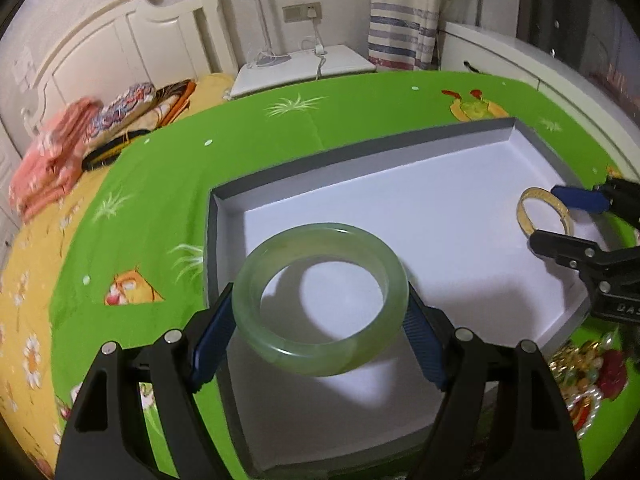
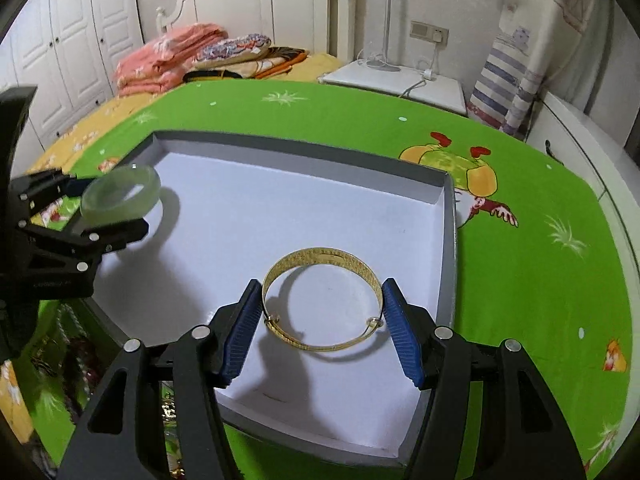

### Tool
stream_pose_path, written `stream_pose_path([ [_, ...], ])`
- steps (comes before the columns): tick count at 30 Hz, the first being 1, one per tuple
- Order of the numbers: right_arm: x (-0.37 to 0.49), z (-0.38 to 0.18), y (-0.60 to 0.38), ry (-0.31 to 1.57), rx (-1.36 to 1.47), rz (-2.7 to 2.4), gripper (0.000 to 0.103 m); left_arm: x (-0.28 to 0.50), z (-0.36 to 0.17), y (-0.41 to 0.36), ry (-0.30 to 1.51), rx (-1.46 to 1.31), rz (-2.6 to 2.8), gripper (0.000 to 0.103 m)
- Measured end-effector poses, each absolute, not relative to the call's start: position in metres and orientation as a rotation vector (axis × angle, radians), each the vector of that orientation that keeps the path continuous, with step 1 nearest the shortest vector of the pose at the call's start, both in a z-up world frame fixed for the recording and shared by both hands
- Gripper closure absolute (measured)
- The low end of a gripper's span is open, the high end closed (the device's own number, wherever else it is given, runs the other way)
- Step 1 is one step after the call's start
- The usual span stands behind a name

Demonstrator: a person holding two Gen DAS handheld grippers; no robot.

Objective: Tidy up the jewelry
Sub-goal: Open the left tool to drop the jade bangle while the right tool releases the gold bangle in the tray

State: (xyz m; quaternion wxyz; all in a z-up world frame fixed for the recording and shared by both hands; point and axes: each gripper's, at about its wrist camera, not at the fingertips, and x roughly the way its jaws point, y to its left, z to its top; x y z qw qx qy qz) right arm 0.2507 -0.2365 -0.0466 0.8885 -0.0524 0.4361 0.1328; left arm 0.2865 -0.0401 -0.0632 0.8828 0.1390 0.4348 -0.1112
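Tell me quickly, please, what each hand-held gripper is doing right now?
Left hand-held gripper: closed on the green jade bangle.
Right hand-held gripper: closed on the gold bangle.

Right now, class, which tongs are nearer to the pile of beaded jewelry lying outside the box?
Right. The right tongs, holding the gold bangle, hang just beyond the beaded jewelry at the box corner; the left tongs, holding the green bangle, sit across the box.

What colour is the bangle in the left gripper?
Translucent pale green, jade-like. The bangle shows best in the left wrist view, clamped in the left gripper.
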Motion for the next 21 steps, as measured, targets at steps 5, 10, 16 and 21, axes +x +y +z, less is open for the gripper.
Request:
stream_pose_path([
  [5, 0.245, -0.049, -0.23, 0.923, -0.15, 0.256, 0.04, 0.287, -0.066, -0.042, 0.91, 0.323, -0.244, 0.025],
  [10, 0.231, -0.05, -0.226, 0.943, -0.152, 0.247, 0.039, 0.283, -0.064, -0.038, 0.907, 0.321, -0.268, 0.025],
  [16, 0.212, -0.05, -0.224, 0.955, -0.139, 0.226, 0.038, 0.273, -0.061, -0.035, 0.903, 0.295, -0.292, 0.025],
  [21, 0.202, -0.044, -0.227, 0.934, -0.123, 0.219, 0.035, 0.258, -0.045, -0.022, 0.868, 0.208, -0.312, 0.025],
])
